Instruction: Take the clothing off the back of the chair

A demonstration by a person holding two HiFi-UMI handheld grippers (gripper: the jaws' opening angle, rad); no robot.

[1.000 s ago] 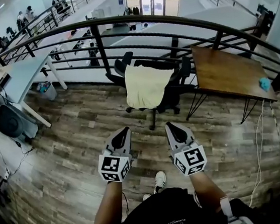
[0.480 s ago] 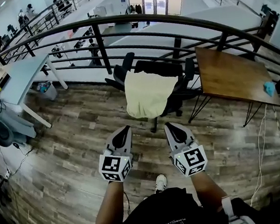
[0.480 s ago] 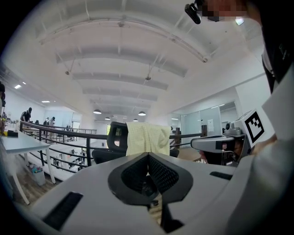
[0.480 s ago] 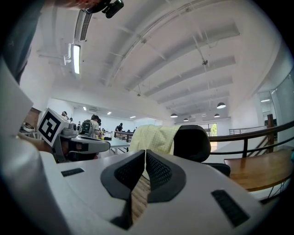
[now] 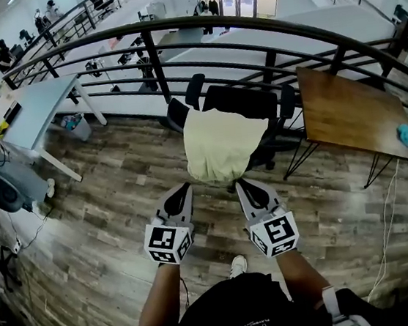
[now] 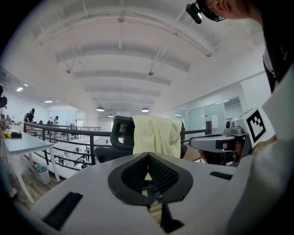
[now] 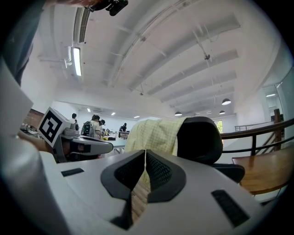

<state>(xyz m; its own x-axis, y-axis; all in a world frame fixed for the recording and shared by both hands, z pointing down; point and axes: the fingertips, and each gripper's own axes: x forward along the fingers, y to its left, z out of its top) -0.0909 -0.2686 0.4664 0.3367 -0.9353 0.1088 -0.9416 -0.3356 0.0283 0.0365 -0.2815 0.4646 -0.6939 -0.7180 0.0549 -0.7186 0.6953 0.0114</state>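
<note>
A pale yellow garment (image 5: 220, 145) hangs over the back of a black office chair (image 5: 247, 101), facing me. My left gripper (image 5: 183, 190) and right gripper (image 5: 242, 185) are held side by side, pointing at the chair. In the head view their tips sit just below the garment's lower edge, apart from it. Both are shut with nothing between the jaws. Past the left gripper (image 6: 148, 155) the garment (image 6: 156, 135) hangs straight ahead. In the right gripper view the right gripper (image 7: 145, 151) points at the garment (image 7: 154, 133), with the chair's headrest (image 7: 200, 137) to its right.
A curved black railing (image 5: 173, 29) runs behind the chair. A wooden table (image 5: 353, 114) with a blue object (image 5: 405, 134) stands to the right, and a white desk (image 5: 42, 104) to the left. Equipment and cables (image 5: 4, 190) sit at the far left on the plank floor.
Both grippers have moved forward toward the chair. The chair and garment now show nearer, and the garment's lower edge has come close to the gripper tips. Both jaws stay shut.
</note>
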